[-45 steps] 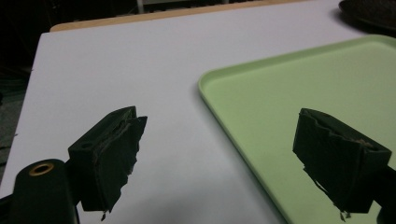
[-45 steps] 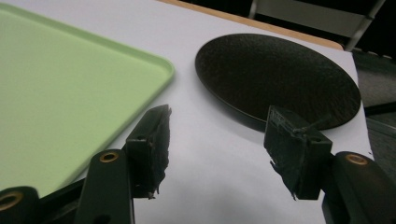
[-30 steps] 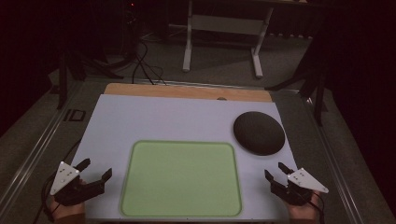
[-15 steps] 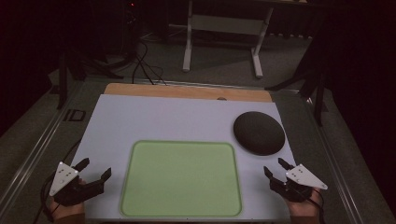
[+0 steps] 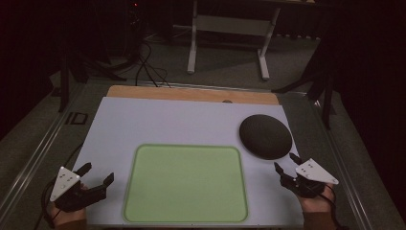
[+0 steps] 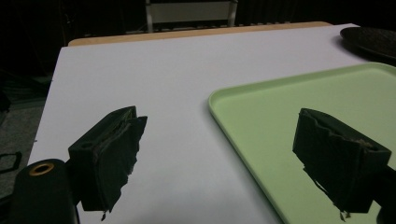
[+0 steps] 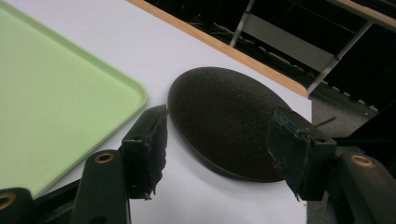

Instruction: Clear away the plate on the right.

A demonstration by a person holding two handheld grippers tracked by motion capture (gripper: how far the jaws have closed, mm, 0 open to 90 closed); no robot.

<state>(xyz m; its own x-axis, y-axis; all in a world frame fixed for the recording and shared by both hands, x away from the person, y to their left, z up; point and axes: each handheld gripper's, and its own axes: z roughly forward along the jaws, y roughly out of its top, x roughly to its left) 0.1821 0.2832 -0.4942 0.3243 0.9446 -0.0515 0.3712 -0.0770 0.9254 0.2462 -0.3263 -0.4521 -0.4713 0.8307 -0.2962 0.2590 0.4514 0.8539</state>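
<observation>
Looking down from the high view, the left gripper (image 5: 95,175) hovers at the near left corner of the white table (image 5: 167,124), its jaws spread wide and holding nothing, just beside the left rim of the green tray (image 5: 186,184). The tray lies flat along the near edge, around the middle. The right gripper (image 5: 285,167) sits near the near right corner, jaws likewise spread apart and empty, its tips just short of the black plate (image 5: 265,136), which rests close to the right edge, beyond the tray's far right corner. A wooden strip (image 5: 191,93) runs along the far edge.

In the left gripper view, the left gripper (image 6: 219,149) has its two black jaws well apart, one over bare white table (image 6: 154,70), the other over the green tray (image 6: 299,93). The black plate (image 6: 371,41) shows at the far right corner.

In the right gripper view, the right gripper (image 7: 219,149) stands wide open, framing the near rim of the black plate (image 7: 224,116) without touching it; the green tray (image 7: 51,88) lies just beside the plate.
</observation>
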